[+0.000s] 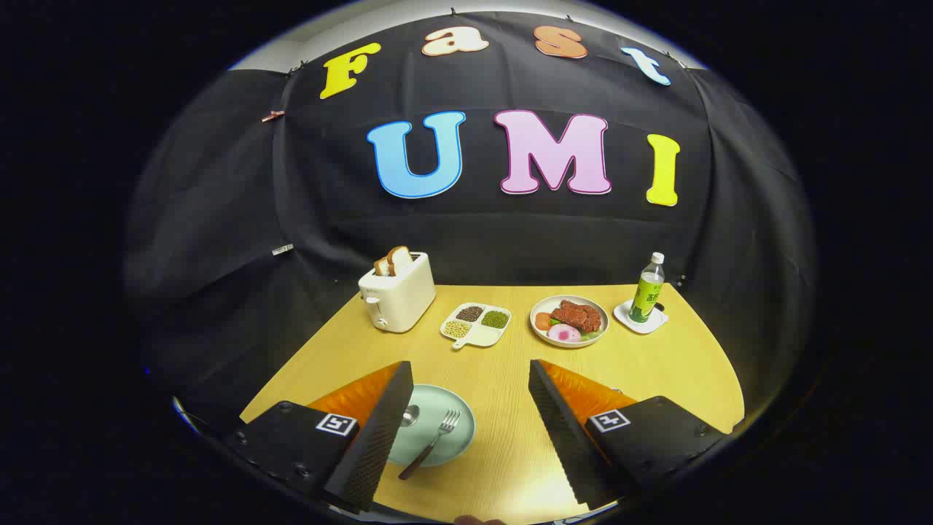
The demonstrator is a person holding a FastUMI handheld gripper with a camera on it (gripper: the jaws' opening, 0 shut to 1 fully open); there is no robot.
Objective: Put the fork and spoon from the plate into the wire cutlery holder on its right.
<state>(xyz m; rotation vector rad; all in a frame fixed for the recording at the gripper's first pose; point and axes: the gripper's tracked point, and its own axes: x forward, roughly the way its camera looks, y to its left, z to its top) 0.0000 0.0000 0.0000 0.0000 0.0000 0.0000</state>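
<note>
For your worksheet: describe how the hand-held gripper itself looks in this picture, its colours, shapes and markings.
The gripper has two black, wedge-shaped fingers with ribbed inner pads. Orange parts sit behind them, joined to black blocks, each carrying a small square black-and-white marker.

The left finger [379,430] of the wide-open gripper [470,437] covers the left part of the pale green plate [452,430] near the tabletop's [503,379] near edge, and of the spoon [410,416] only a bit of the bowl peeks out beside that finger, its handle hidden. The right finger [565,430] hides a stretch of tabletop toward the near right corner, where just a thin wire loop [617,391] shows above it, too little to tell what it belongs to. The bottle's [646,289] label is too small to make out.
</note>
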